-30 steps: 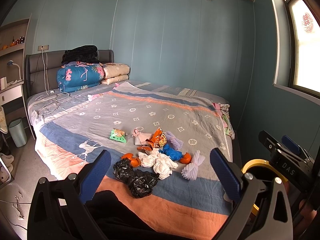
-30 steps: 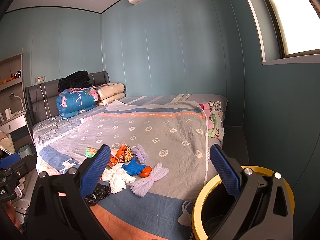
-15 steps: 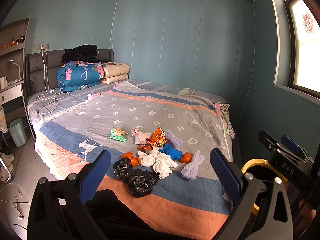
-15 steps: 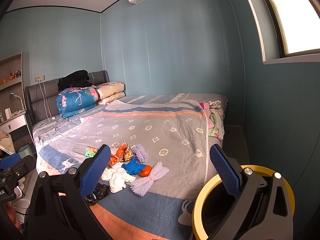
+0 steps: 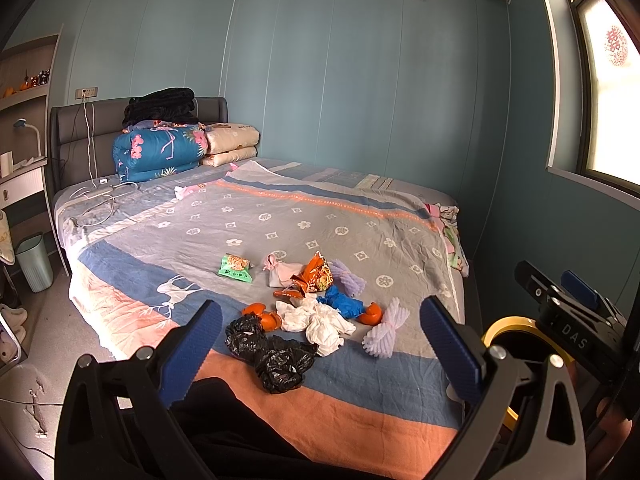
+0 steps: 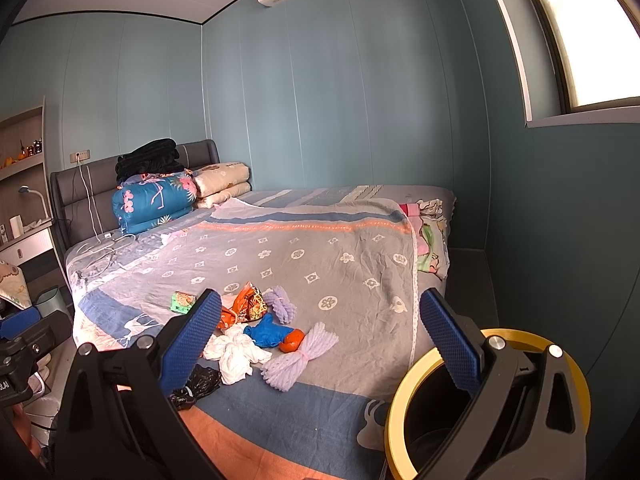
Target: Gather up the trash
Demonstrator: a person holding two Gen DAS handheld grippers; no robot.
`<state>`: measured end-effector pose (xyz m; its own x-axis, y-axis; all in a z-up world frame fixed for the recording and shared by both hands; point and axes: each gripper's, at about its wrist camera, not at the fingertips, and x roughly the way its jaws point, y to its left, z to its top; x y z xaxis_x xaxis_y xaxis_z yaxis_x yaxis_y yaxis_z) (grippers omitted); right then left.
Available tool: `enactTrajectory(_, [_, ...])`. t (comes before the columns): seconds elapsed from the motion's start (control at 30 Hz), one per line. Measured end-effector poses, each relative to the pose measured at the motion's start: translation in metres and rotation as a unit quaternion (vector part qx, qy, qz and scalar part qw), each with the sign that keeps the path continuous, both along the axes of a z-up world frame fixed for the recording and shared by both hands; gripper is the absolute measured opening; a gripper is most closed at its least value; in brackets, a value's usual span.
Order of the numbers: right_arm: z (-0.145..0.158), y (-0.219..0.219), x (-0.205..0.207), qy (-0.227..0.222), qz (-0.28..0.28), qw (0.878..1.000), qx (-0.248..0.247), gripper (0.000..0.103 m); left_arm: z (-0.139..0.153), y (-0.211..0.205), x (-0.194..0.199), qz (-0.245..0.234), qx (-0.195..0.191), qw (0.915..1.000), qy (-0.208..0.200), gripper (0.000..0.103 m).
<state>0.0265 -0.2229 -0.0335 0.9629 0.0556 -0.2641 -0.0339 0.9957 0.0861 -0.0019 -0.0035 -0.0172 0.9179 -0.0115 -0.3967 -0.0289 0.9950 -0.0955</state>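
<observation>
Trash lies in a heap on the near end of the bed: a black plastic bag, crumpled white tissue, a blue glove, an orange snack wrapper, orange peel, purple foam nets and a green packet. My left gripper hangs open in front of the heap, holding nothing. My right gripper is also open, right of the heap and above a yellow-rimmed black bin. The tissue and foam net show there too.
Folded quilts and pillows sit by the headboard, with white cables beside them. A pale green bin stands on the floor at left. Clothes hang off the bed's far right corner. The blue wall is close on the right.
</observation>
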Motion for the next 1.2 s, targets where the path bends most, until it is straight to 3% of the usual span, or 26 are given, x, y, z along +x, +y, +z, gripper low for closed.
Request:
enactTrajectory(0.77, [-0.004,0.002,0.012,0.021,-0.017,1.0,-0.01,0.095,-0.005,0.009,0.012,0.012,-0.017,0.9998,0.009,0.096])
enactTrajectory(1.07, [-0.021,0.003,0.048,0.064,0.02,0.998,-0.012,0.095,-0.008,0.033,0.038,0.014,-0.015,0.9996,0.021,0.096])
enactTrajectory(1.2, [-0.033,0.01,0.075,0.098,0.038,0.994,-0.002,0.095,-0.015,0.058,0.069,-0.005,-0.031,0.998,0.054,0.096])
